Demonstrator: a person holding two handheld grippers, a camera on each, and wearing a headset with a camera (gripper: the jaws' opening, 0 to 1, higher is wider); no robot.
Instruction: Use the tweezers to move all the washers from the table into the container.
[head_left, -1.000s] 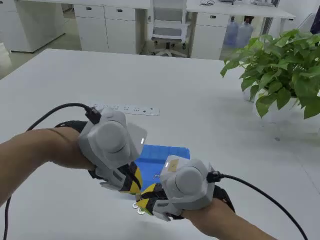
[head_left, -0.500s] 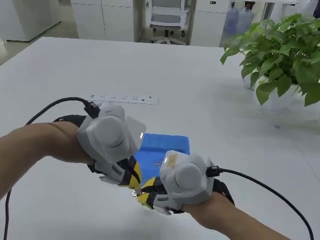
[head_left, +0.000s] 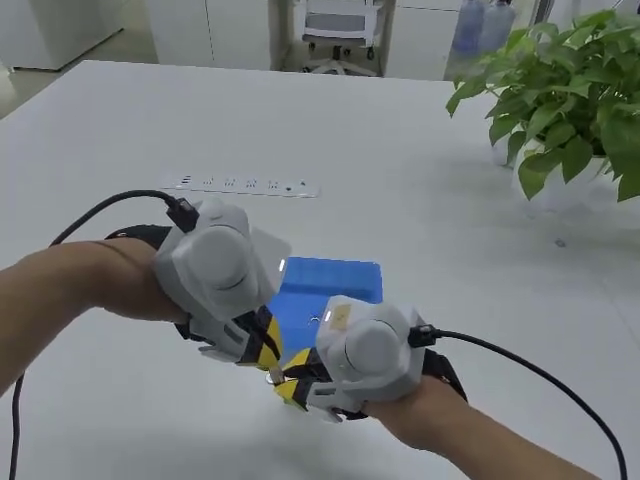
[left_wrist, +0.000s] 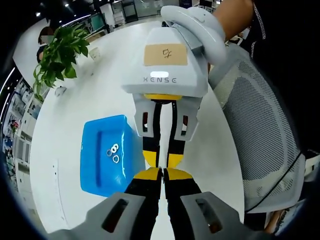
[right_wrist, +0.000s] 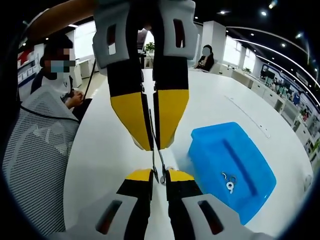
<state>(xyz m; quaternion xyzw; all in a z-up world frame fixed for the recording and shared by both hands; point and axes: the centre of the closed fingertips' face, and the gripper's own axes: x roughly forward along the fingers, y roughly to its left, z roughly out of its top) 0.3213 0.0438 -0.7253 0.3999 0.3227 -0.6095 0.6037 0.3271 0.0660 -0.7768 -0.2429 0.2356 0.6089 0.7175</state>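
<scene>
1. Nearest the person, the right gripper (right_wrist: 159, 176) sits low over the white table (head_left: 450, 220), a black cable (head_left: 520, 370) trailing off to its right.
2. Its yellow-tipped jaws stand close together with the lower end of the tweezers (right_wrist: 154, 145) in the narrow slot between them. Whether they actually pinch the metal cannot be told.
3. What looks like a single washer (right_wrist: 171, 169) lies on the table just beside the right gripper's jaw tips, though it is too small to be sure.
4. The left gripper (left_wrist: 163, 172) faces the right one tip to tip, a little farther and to the left. Its jaws are drawn in on the tweezers, which run up between its yellow pads.
5. Just beyond the two grippers, slightly right of the left one, sits the blue container (head_left: 345, 275), a shallow rectangular tray resting flat on the table.
6. A few washers (right_wrist: 228, 182) lie together on the container's floor, touching or nearly so.
7. Farther out, left of centre, a white power strip (head_left: 245, 185) lies flat on the table, well apart from the container.
8. At the far right stands a leafy green plant (head_left: 570, 90).
9. Past the table's far edge is an office chair (head_left: 335, 25).
</scene>
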